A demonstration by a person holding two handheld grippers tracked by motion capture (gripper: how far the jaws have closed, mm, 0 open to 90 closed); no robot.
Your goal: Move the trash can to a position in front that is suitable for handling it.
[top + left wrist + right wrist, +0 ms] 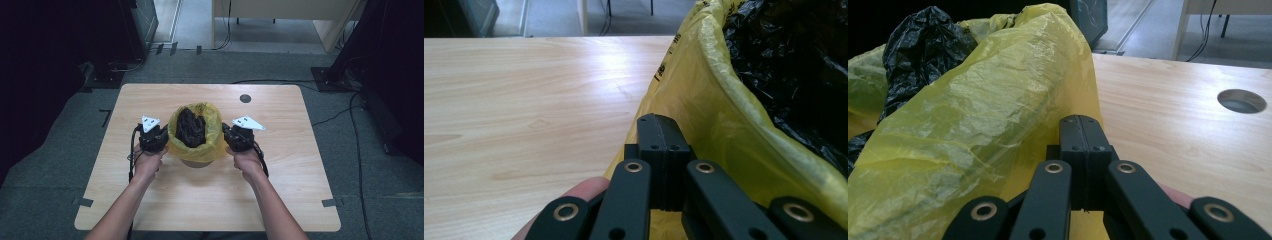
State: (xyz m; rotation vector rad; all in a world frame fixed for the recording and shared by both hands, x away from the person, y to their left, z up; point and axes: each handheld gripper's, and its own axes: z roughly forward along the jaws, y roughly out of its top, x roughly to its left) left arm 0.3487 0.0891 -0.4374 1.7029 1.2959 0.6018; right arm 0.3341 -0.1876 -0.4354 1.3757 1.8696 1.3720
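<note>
A yellow plastic bag [210, 145] stands in the middle of the wooden table [280, 165], its mouth spread wide. A crumpled black plastic bag [191, 127] sits inside it. My left gripper [165, 134] is at the bag's left side and my right gripper [225, 132] at its right side. In the left gripper view the jaws [657, 120] are pressed together on the yellow film [724, 115], with the black bag [794, 65] beyond. The right gripper [1081, 120] is likewise shut on the yellow film [983, 110], beside the black bag [923, 45].
A round cable hole [245, 98] lies in the table behind the bag, also visible from the right gripper [1242, 101]. Cables run over the grey floor [350, 150] at the right. Dark equipment stands at the far left and right.
</note>
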